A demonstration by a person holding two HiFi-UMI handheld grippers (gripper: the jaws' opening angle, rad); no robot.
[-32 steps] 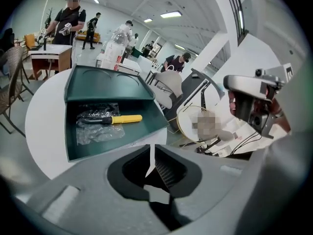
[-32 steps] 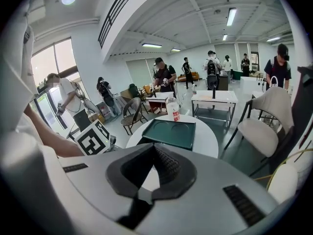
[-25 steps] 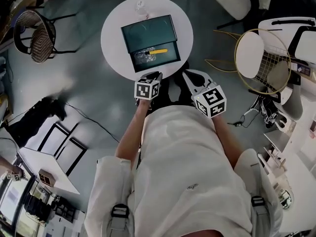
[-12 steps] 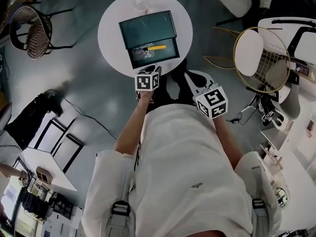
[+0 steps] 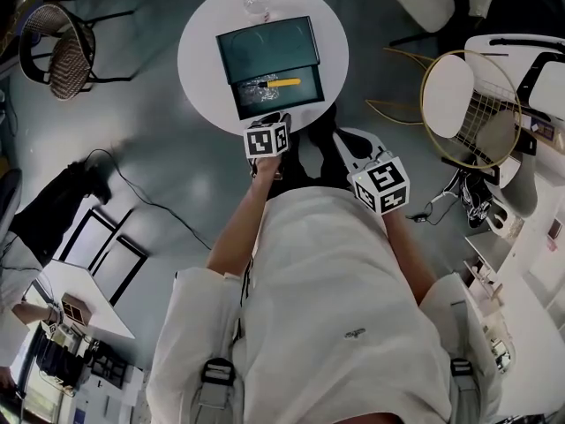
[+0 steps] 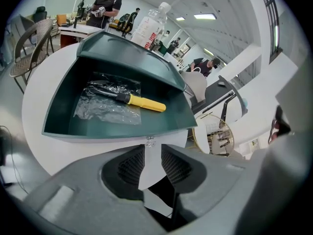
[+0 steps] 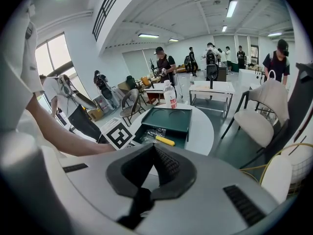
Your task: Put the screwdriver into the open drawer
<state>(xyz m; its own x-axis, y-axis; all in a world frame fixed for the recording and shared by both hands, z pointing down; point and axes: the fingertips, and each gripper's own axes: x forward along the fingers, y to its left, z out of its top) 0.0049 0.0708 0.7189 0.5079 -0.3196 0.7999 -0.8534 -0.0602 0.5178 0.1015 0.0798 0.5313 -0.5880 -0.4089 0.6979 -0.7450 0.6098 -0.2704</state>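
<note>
**Desk:** Where is the tool?

**Photographer:** The yellow-handled, dark-shafted screwdriver (image 6: 131, 99) lies inside the open dark green plastic drawer (image 6: 58, 114). Its shaft rests on a crumpled clear plastic bag (image 6: 105, 109) on the drawer floor. In the left gripper view the handle points toward the drawer's right side.

**Desk:** And the drawer itself?

**Photographer:** It is pulled out toward the person from a dark green box-shaped cabinet (image 5: 265, 44) on a round white table (image 5: 199, 56). A clear plastic bottle with a red label (image 6: 149, 26) stands on the table behind the cabinet.

**Desk:** What is the left claw doing?

**Photographer:** The grey left gripper (image 6: 152, 153) hangs at the table's near edge, just short of the drawer front and tilted downward. Its jaws have just been opening and stand partly apart. Only white tabletop shows in the gap, and nothing is gripped. A small clear knob (image 6: 149, 141) at the drawer's front edge sits just ahead of the tips.

**Desk:** And the right one?

**Photographer:** The grey right gripper (image 7: 154, 148) is held off the table, to the right of the left gripper, also angled down toward the cabinet. Its jaw tips meet, with nothing between them. A person in white clothing (image 5: 344, 281) holds both tools, seen from above.
</note>
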